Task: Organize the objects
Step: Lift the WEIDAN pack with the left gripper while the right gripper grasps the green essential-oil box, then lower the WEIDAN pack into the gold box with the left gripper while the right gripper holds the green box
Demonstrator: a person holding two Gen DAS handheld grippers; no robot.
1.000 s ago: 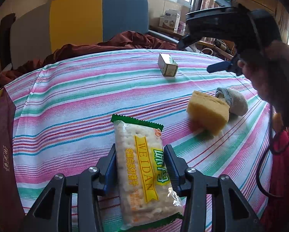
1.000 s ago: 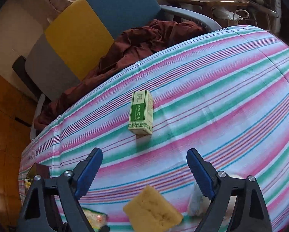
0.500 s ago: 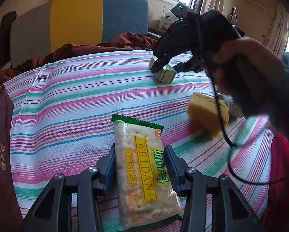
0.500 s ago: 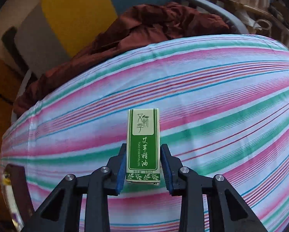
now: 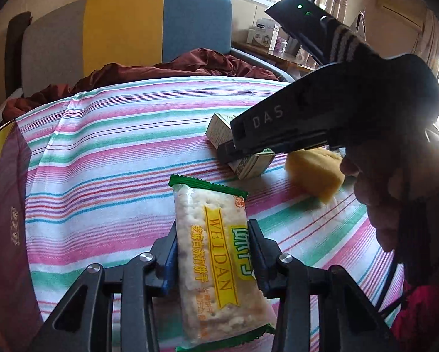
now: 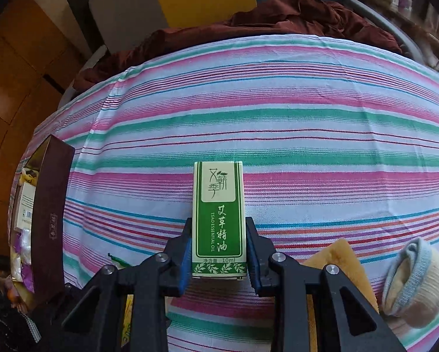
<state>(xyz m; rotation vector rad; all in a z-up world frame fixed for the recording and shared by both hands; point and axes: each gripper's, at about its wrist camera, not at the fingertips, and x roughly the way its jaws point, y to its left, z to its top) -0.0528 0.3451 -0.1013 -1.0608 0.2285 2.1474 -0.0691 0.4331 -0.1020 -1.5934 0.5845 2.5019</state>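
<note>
My left gripper is shut on a cracker packet with a green edge and yellow "WEIDAN" band, held over the striped tablecloth. My right gripper is shut on a small green and cream essential oil box, held above the cloth. In the left wrist view the right gripper's body crosses the upper right, with the box in its jaws. A yellow sponge lies on the cloth beyond it.
A dark maroon box holding several items stands open at the table's left edge; its wall shows in the left wrist view. A rolled sock lies beside the sponge. A chair with dark red cloth stands behind.
My right gripper went to the oil box, shut on it and lifted it, carrying it nearer and leftward. My left gripper kept holding the cracker packet, nearly still.
</note>
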